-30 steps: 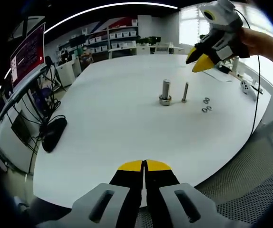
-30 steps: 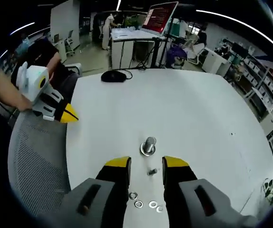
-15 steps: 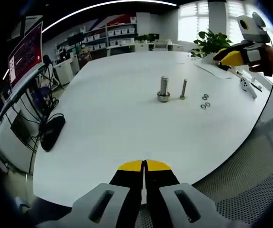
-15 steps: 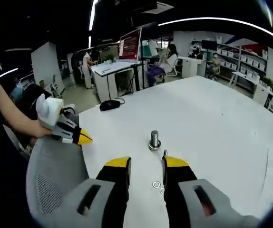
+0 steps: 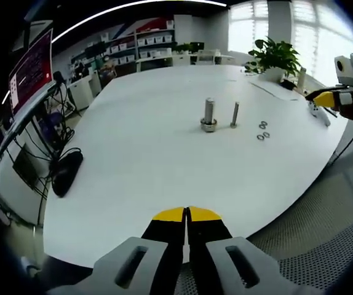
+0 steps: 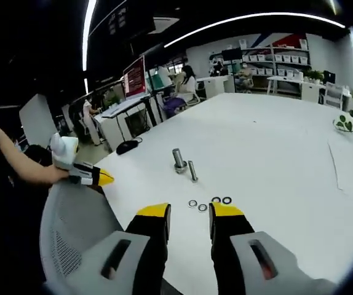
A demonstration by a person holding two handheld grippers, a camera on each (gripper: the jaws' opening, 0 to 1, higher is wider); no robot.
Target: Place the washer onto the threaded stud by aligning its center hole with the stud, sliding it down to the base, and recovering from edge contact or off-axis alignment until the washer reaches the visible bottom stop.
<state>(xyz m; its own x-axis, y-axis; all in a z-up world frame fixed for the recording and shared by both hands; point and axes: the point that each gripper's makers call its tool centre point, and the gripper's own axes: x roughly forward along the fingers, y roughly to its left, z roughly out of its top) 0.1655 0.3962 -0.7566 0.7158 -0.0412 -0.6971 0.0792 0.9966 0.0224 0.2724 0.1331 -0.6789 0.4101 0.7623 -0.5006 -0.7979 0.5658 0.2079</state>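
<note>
Two studs stand upright mid-table: a thick one with a ring at its base and a thin threaded stud beside it. Several loose washers lie flat on the table a short way from the thin stud. My left gripper is shut and holds nothing, low over the near table edge, far from the studs. My right gripper is open and empty, with the washers just beyond its tips. It also shows in the left gripper view as the right gripper at the table's far side.
The white table is large and oval. A black mouse lies near one edge. A grey mesh chair sits below the right gripper. A potted plant and a sheet of paper are at the far side.
The right gripper has drawn back from above the studs to the table's edge, still open. The left gripper has stayed shut and nearly still.
</note>
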